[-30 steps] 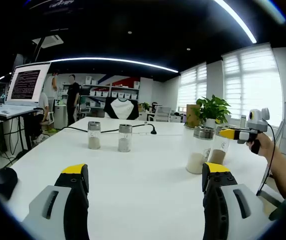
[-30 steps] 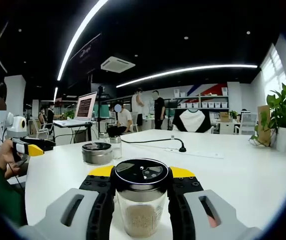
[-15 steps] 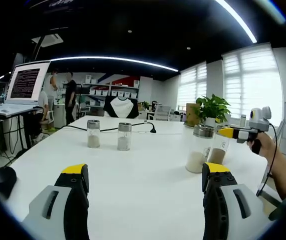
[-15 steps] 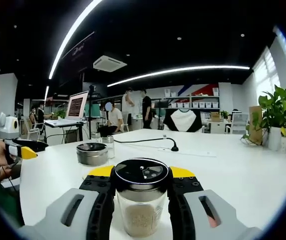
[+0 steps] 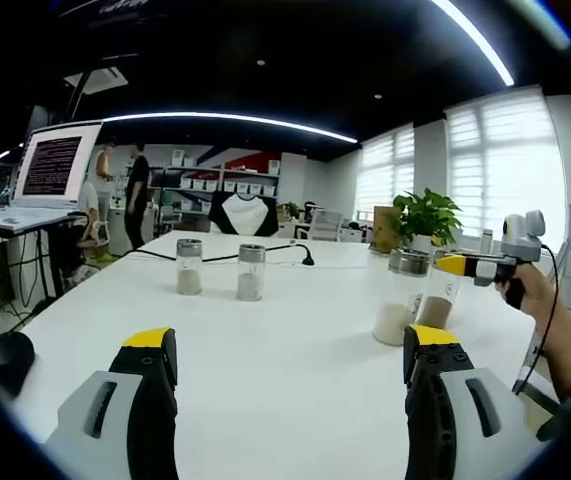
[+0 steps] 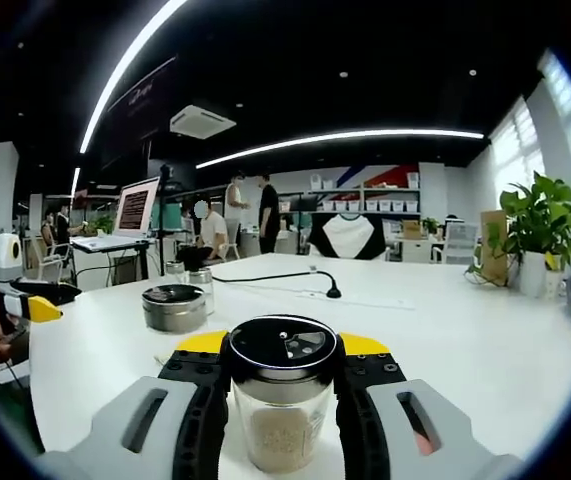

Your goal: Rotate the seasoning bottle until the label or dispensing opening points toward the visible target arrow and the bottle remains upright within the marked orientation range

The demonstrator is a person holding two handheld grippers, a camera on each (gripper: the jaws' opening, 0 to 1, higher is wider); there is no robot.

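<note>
Since the turn is made by the wrist: the right gripper (image 6: pixel 283 400) is clamped on the seasoning bottle (image 6: pixel 281 405), jaws pressed to either side of its glass body just under the lid, so the bottle turns with the hand.
Bottle: upright between the jaws, low over or on the white desk (image 6: pixel 445 330); contact is hidden. Lid holes face up.
Arrow: no target mark visible, so how far the turn has got cannot be judged.
Left gripper (image 5: pixel 290 400): jaws spread wide, holding nothing, kept back over the desk, probably to stay clear.
Near the bottle: a short jar (image 6: pixel 173 307) to its left.
Farther off: two small shakers (image 5: pixel 219 270) stand side by side, well apart from the work.
</note>
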